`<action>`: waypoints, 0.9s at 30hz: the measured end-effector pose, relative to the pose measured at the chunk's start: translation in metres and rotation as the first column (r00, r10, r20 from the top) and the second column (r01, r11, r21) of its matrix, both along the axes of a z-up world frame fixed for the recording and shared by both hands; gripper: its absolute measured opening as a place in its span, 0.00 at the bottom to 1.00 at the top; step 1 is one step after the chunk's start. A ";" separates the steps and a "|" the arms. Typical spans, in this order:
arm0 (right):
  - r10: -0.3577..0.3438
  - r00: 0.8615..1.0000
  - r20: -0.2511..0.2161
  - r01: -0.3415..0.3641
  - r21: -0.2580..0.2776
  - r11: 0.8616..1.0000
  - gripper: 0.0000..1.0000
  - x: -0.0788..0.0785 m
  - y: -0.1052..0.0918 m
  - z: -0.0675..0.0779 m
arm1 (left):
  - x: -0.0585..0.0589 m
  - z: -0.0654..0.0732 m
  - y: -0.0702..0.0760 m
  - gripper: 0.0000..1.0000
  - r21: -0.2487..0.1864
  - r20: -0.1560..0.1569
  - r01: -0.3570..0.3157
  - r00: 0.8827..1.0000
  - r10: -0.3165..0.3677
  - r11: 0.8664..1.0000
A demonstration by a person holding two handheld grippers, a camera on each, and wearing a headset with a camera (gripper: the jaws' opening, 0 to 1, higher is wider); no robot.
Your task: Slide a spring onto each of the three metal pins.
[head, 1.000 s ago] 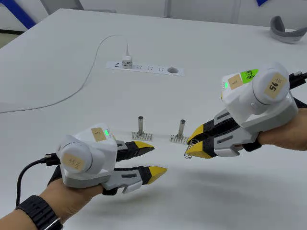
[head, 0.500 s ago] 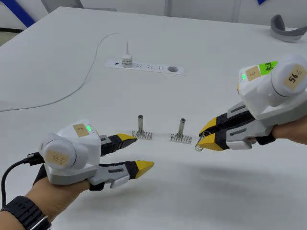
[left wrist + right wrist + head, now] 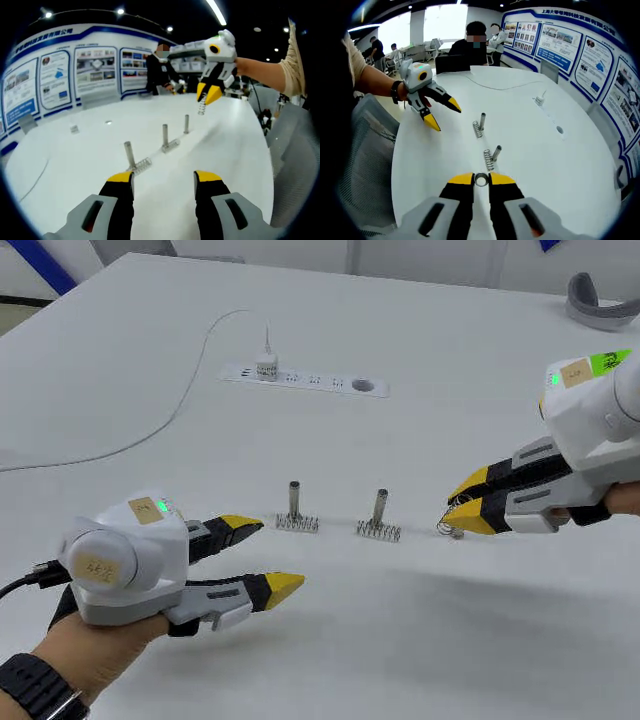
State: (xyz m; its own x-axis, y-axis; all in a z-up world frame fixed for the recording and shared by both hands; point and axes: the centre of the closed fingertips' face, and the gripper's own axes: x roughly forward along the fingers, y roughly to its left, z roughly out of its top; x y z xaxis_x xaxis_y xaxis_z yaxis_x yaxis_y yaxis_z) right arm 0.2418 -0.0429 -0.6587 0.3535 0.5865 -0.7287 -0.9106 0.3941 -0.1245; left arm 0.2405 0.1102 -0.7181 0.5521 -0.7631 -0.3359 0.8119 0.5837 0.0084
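In the head view, your right claw (image 3: 464, 504) ran off the right edge, its body cut short. Just under its tips the third pin (image 3: 457, 534) sat half hidden behind the spring (image 3: 446, 526); whether they touched was too small to tell.

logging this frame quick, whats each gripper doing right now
left gripper: open, holding nothing
right gripper: shut on a spring

On the table (image 3: 150, 390), the middle pin (image 3: 380, 506) stands with a loose spring (image 3: 378, 531) at its foot. A second pin (image 3: 294, 498) stands left of it, the power strip (image 3: 300, 381) behind it, the left tool (image 3: 275, 553) front-left, and the right tool (image 3: 462, 506), gripping a held spring (image 3: 480, 178), to its right.
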 end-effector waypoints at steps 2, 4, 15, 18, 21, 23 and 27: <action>-0.015 1.000 0.008 0.015 0.000 1.000 0.12 0.004 -0.006 0.003 | 0.001 0.000 0.002 0.49 -0.004 -0.003 -0.008 1.000 0.008 1.000; -0.031 0.999 0.014 0.031 -0.005 0.999 0.12 0.008 -0.012 0.005 | 0.002 0.000 0.002 0.50 -0.004 -0.004 -0.012 1.000 0.012 1.000; -0.102 0.995 0.019 0.103 -0.030 0.994 0.12 0.027 -0.034 0.001 | 0.002 -0.001 0.002 0.51 -0.005 -0.006 -0.015 1.000 0.015 1.000; -0.117 0.993 0.018 0.117 -0.034 0.993 0.12 0.033 -0.037 -0.001 | 0.002 -0.001 0.002 0.51 -0.007 -0.006 -0.016 1.000 0.016 1.000; -0.125 0.992 0.016 0.126 -0.042 0.991 0.12 0.039 -0.039 -0.005 | 0.003 -0.001 0.002 0.51 -0.009 -0.008 -0.018 1.000 0.018 1.000; -0.134 0.991 0.010 0.134 -0.047 0.990 0.12 0.044 -0.041 -0.008 | 0.003 -0.001 0.002 0.51 -0.009 -0.009 -0.018 1.000 0.018 1.000; -0.140 0.990 -0.004 0.140 -0.053 0.989 0.12 0.049 -0.043 -0.014 | 0.003 -0.001 0.002 0.51 -0.011 -0.011 -0.020 1.000 0.020 1.000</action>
State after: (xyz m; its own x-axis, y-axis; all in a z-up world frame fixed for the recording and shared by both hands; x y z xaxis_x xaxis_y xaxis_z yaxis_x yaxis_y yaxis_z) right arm 0.2904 -0.0856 -0.6723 0.4238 0.4927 -0.7600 -0.8479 0.5108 -0.1416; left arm 0.2435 0.1126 -0.7191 0.5635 -0.7557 -0.3337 0.8003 0.5996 -0.0065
